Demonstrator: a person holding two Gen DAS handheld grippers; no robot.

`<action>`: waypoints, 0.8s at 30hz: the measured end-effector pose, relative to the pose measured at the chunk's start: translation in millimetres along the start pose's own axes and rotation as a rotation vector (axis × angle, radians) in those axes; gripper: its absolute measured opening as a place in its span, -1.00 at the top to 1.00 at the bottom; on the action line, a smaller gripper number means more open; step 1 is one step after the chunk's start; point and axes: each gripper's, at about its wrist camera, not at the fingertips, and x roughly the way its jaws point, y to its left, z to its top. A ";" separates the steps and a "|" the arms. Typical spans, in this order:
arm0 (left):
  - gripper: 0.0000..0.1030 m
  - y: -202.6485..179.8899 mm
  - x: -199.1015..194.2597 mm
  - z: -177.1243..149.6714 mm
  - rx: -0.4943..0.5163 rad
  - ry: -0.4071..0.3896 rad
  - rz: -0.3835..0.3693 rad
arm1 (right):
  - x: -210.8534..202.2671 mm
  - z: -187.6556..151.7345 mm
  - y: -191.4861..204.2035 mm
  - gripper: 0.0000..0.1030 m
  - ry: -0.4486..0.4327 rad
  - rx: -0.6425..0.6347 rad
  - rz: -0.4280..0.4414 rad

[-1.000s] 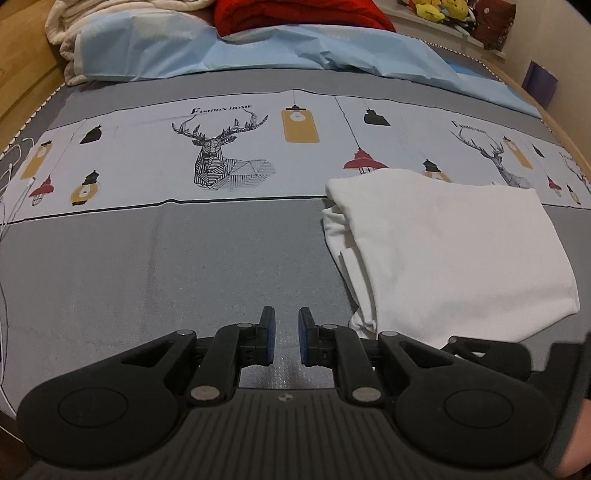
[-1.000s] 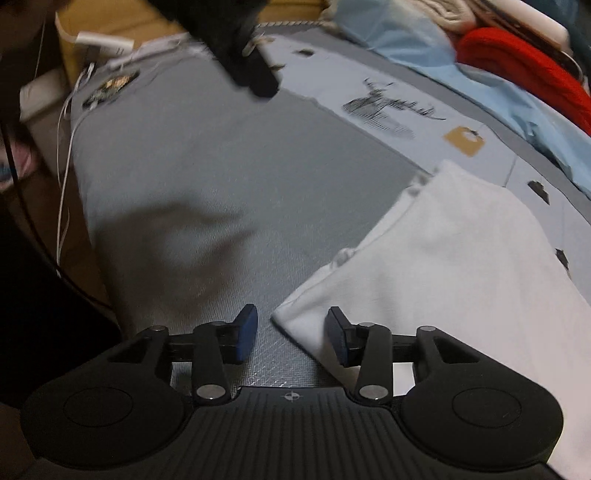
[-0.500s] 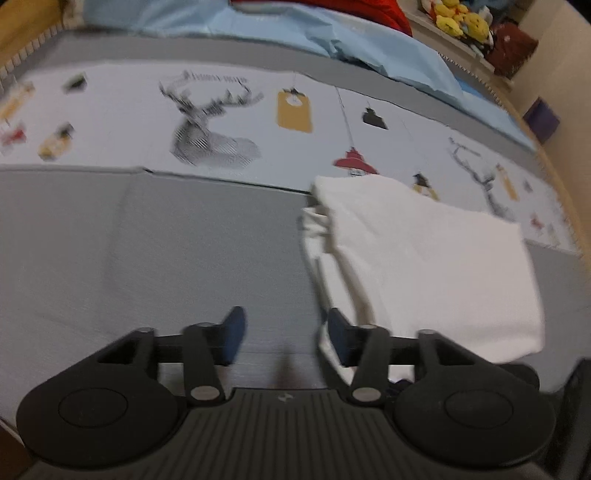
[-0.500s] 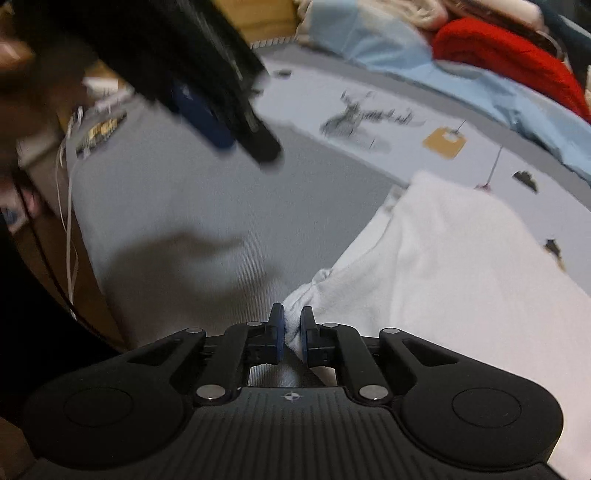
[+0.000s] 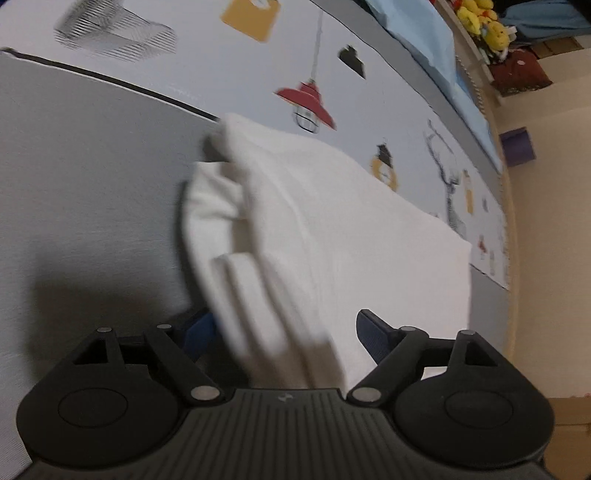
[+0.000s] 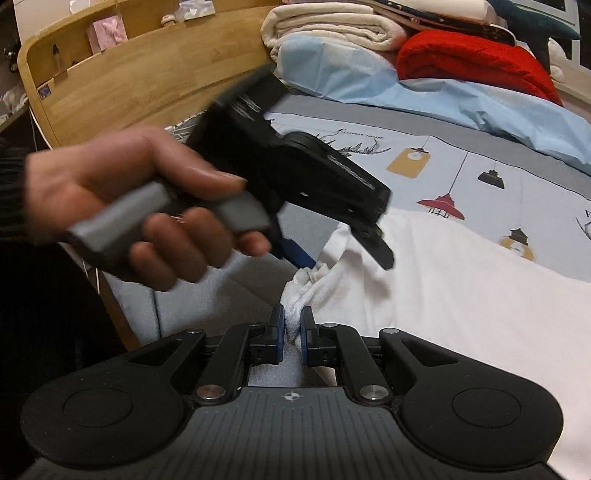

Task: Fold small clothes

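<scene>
A white garment [image 5: 332, 221] lies partly folded on the bed, its layered edge toward me. In the left wrist view my left gripper [image 5: 286, 332] straddles that edge, jaws wide and still opening, pads clear of the cloth. The right wrist view shows the same garment [image 6: 461, 295] with its near corner bunched and lifted a little. My right gripper [image 6: 291, 325] is shut on that corner. Just beyond it, a hand [image 6: 147, 206] tilts the left gripper [image 6: 343, 262] down over the cloth's edge.
The garment rests on a grey bed cover [image 5: 74, 184] with a pale band of printed deer and lamps [image 6: 443, 166]. A light blue quilt [image 6: 406, 85], a red blanket [image 6: 472, 59] and cream folded bedding [image 6: 332, 26] lie at the back. A wooden headboard [image 6: 129, 85] stands at left.
My left gripper went from nearly shut to wide open and dropped down onto the garment's edge. My right gripper shut on the garment's corner and lifted it.
</scene>
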 end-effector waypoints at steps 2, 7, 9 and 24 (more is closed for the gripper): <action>-0.67 -2.2 8.0 4.0 0.001 0.007 -0.020 | -3.1 -1.4 -1.5 0.84 -0.001 0.001 0.002; -0.32 -3.8 12.8 7.5 0.020 0.001 -0.031 | -1.4 -1.8 1.3 0.84 0.006 0.004 0.003; 0.28 -2.4 10.0 6.0 0.056 -0.012 -0.001 | 1.5 -0.6 5.5 0.84 0.009 -0.003 0.006; 0.69 14.5 -102.2 -12.0 0.125 -0.168 0.104 | -15.4 32.5 32.0 0.84 -0.184 0.091 0.171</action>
